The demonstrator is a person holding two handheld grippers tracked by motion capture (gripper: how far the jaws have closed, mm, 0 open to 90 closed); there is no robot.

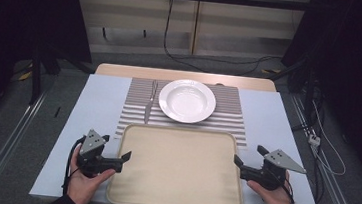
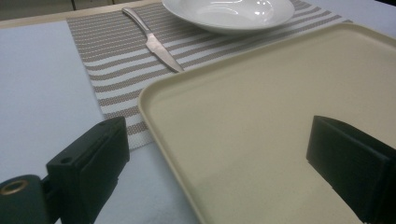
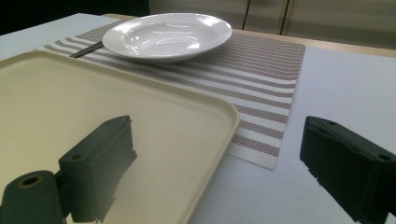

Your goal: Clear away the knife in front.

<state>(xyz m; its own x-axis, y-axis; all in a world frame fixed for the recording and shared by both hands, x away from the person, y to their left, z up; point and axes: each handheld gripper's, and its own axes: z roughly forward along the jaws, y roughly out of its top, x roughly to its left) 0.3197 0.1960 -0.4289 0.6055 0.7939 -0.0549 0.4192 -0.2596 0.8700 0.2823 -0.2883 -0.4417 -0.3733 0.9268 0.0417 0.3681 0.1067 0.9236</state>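
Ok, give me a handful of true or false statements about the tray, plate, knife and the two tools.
1. The tray is empty. True.
2. The plate sits on the tray. False: it sits on the striped mat, beyond the tray.
3. The knife lies left of the plate. True.
4. The left tool grips the knife. False: its jaws are open at the tray's left edge.
5. The right tool is open. True.

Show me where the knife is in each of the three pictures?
High view: knife lies on the striped mat, just left of the white plate.
Left gripper view: knife at upper left, left of the plate.
Right gripper view: just a dark tip peeks out left of the plate.
Shared landmark: the white plate.
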